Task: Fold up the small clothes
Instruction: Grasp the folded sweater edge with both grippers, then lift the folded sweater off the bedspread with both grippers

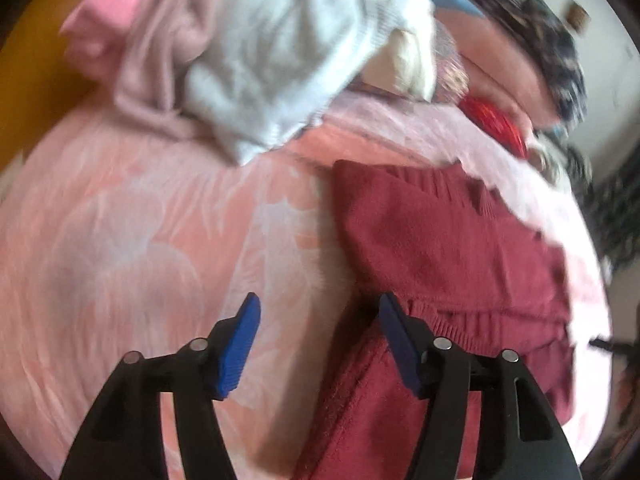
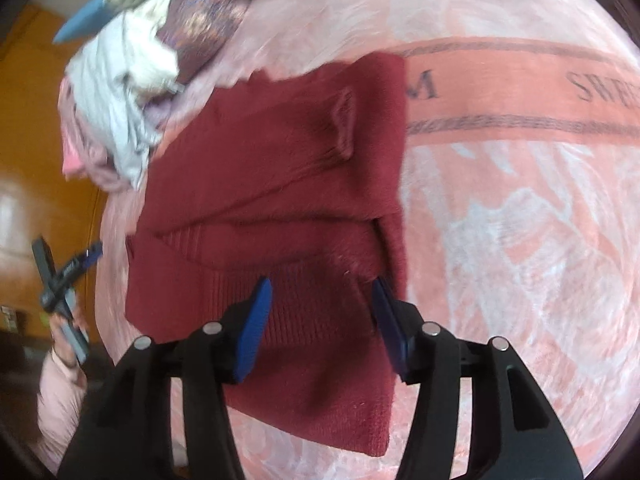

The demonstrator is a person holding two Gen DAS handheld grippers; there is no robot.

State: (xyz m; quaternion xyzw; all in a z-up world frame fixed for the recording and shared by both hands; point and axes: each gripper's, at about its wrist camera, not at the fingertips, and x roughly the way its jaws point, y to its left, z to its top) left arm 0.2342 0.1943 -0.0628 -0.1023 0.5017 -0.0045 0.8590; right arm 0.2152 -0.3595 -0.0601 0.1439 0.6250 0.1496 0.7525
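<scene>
Right wrist view: the pink bedspread [image 2: 500, 208] carries a salmon band with dark lettering, only "M" and "SW" legible. A maroon knit sweater [image 2: 280, 184] lies folded flat on it, sleeve across the body, ribbed hem nearest. Right tongs [image 2: 322, 292] hover released above the hem; left tongs [image 1: 320, 308] released beside the sweater's edge.

We see clothes pile [image 1: 248, 60] at blanket's far edge motion-smeared, garments hard to separate. Maroon sweater [image 1: 440, 248] cut off by frame bottom in left wrist view. We read blanket lettering [image 2: 600, 88] only partly, clipped at right.
</scene>
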